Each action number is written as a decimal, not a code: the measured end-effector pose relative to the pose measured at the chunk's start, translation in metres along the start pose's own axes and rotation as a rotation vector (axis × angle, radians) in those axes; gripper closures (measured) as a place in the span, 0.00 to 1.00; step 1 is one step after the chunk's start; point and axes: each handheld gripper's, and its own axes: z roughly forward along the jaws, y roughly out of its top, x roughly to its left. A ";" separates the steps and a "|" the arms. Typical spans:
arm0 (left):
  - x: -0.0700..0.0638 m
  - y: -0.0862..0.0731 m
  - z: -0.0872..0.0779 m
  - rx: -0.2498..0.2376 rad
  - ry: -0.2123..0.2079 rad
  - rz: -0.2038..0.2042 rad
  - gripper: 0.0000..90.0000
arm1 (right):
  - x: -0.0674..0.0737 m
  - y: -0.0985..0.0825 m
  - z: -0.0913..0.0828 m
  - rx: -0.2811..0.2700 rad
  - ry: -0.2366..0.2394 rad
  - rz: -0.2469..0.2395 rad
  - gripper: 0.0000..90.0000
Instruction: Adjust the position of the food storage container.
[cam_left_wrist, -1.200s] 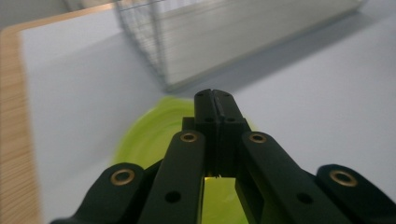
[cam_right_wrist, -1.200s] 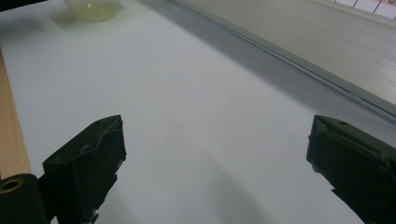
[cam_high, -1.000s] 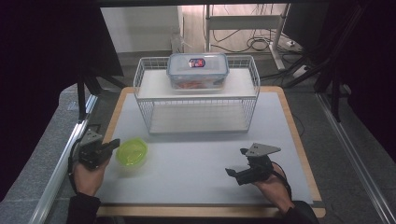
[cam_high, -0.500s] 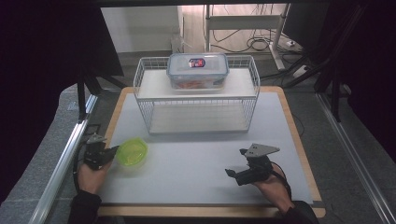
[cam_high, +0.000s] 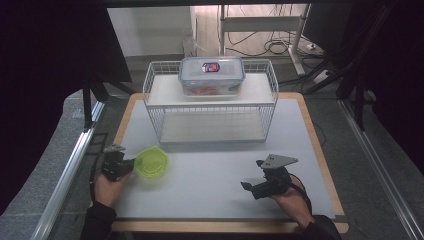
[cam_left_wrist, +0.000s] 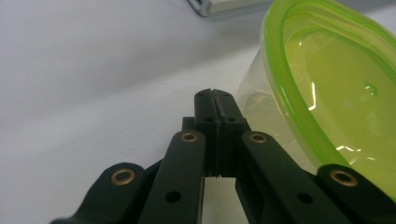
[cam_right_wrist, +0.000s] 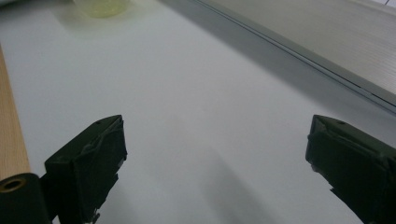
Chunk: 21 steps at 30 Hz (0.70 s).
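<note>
A small clear container with a lime-green lid sits on the white mat at the near left. My left gripper lies just left of it, jaws shut together with nothing between them. In the left gripper view the shut tips sit right beside the container's clear wall, under its green rim; I cannot tell if they touch. My right gripper rests at the near right, open, its two pads wide apart over bare mat.
A white wire rack stands across the back of the mat, with a clear lidded box holding something red on its top shelf. The wooden table edge frames the mat. A metal rail runs along the left.
My left hand has sunk a little toward the mat, staying beside the green-lidded container, which now sits slightly further right. The right hand has not moved.
</note>
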 end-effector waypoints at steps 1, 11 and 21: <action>-0.001 0.001 0.002 0.001 -0.008 0.002 1.00 | 0.000 0.000 0.000 0.002 0.001 0.000 0.06; -0.020 0.012 0.021 0.005 -0.068 0.034 1.00 | 0.000 -0.001 0.003 0.017 0.003 -0.003 0.06; -0.043 0.032 0.047 0.021 -0.105 0.097 1.00 | -0.001 -0.002 0.005 0.026 0.006 0.004 0.06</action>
